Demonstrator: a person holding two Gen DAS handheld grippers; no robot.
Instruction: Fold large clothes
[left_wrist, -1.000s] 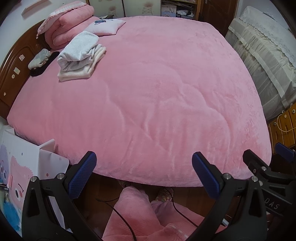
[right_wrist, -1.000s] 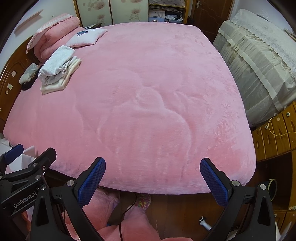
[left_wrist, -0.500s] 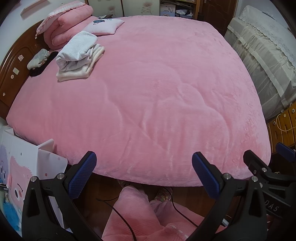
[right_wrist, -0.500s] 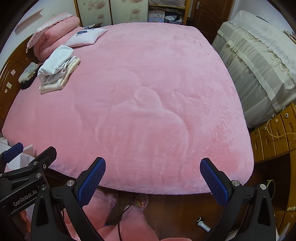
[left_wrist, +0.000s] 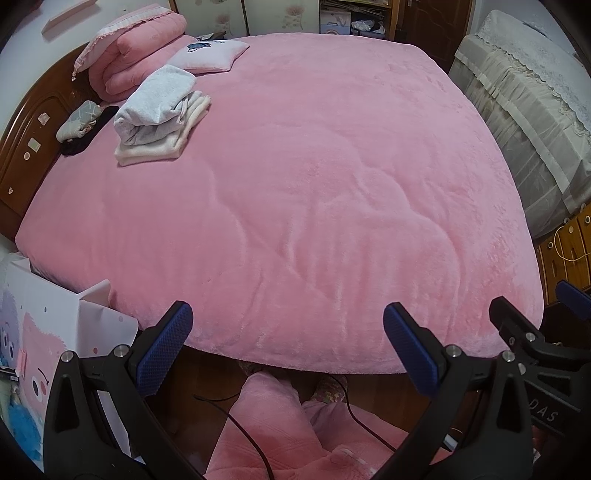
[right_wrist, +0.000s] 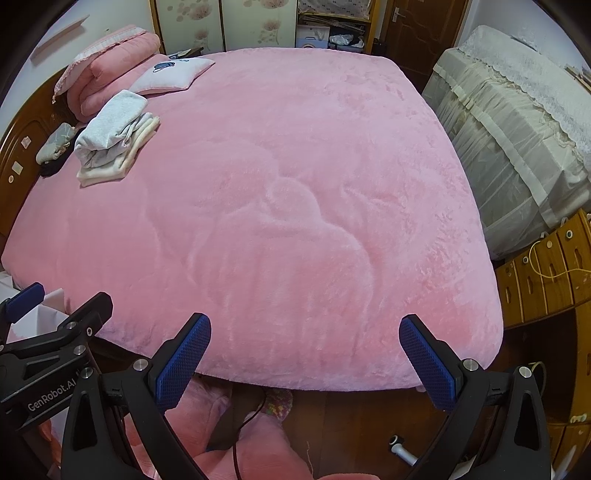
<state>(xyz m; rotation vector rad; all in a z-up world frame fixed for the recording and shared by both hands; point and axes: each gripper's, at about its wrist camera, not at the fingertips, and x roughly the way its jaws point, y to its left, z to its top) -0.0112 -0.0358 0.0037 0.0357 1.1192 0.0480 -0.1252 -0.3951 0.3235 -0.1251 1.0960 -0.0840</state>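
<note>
Left wrist view:
- Left claw (left_wrist: 286, 339): spread wide, empty, held over the near edge of the bed (left_wrist: 332, 184).
- Bed: covered by a pink plush blanket, bare across the middle.
- Folded clothes (left_wrist: 159, 118): a grey piece on a cream one, stacked at 10 o'clock on the blanket, well apart from the claw.
- Pillow (left_wrist: 212, 55): pale pink, at 11 o'clock, just beyond the stack.
- Rolled quilt (left_wrist: 136, 62): pink, against the headboard (left_wrist: 26, 136).
- Small bundle (left_wrist: 77, 120): grey-patterned, on something dark by the headboard; possibly socks, too small to tell.
- Right claw (left_wrist: 535, 314): only part shows at 4 o'clock.
- Pink-clad legs (left_wrist: 266, 424): at 6 o'clock.

Right wrist view:
- Right claw (right_wrist: 304, 354): spread wide, empty, over the same near edge.
- Folded clothes (right_wrist: 114, 140): at 10 o'clock.
- Covered furniture (right_wrist: 517, 140): cream cloth, at 2 o'clock beside the bed.
- Drawers (right_wrist: 546, 266): wooden, at 3 o'clock.
</note>
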